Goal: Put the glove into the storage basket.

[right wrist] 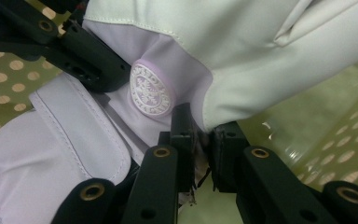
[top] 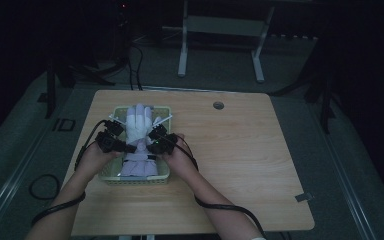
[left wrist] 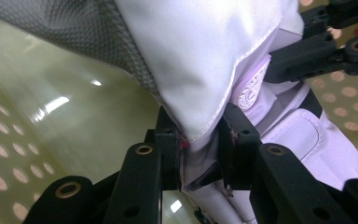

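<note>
A white and lilac glove (top: pixel 138 127) lies lengthwise in a yellow-green dotted basket (top: pixel 135 179) at the table's left, fingers pointing away from the person. My left gripper (top: pixel 130 148) holds the glove's left edge and my right gripper (top: pixel 151 136) its right edge, both near the wrist. In the left gripper view the left gripper (left wrist: pixel 198 126) is shut on a white seam of the glove (left wrist: pixel 205 56), above the basket's wall (left wrist: pixel 51 102). In the right gripper view the right gripper (right wrist: pixel 203 128) pinches the glove (right wrist: pixel 261 51) beside a round embossed badge (right wrist: pixel 151 88).
The basket stands on a wooden table (top: pixel 240 150) with a round cable hole (top: pixel 218 105) near its far edge. Black cables trail from both grippers along the person's forearms. A metal frame (top: pixel 182 50) stands on the floor beyond the table.
</note>
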Tool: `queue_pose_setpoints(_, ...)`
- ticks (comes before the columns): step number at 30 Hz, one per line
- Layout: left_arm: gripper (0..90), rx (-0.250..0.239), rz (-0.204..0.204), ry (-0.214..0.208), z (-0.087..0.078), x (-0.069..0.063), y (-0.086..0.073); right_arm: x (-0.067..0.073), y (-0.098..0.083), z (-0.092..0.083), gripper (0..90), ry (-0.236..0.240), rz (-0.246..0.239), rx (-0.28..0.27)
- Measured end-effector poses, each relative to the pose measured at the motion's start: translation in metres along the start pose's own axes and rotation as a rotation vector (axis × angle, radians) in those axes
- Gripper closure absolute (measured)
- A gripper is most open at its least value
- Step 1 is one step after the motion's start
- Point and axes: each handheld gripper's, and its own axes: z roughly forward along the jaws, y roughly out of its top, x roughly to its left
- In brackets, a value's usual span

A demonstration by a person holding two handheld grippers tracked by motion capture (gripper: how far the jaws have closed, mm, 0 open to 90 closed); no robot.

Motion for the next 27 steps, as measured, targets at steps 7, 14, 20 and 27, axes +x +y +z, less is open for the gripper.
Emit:
queue_pose_setpoints(7,60.7,0.09,-0.002,0.108,0.017,-0.004,0.0,0.004,0.0,0.003,72.3,-0.003,-0.018,0.018)
queue_pose_setpoints(14,53.5,0.125,-0.009,0.174,0.021,-0.008,0.005,-0.006,-0.004,-0.007,58.7,0.041,0.009,-0.021)
queue_pose_setpoints(20,31.7,0.041,-0.007,0.214,0.016,-0.012,0.004,-0.018,-0.008,-0.026,43.1,0.12,0.017,-0.116)
queue_pose_setpoints(27,1.5,-0.062,0.019,0.272,0.006,-0.015,-0.004,-0.032,-0.014,-0.046,19.7,0.205,0.003,-0.197)
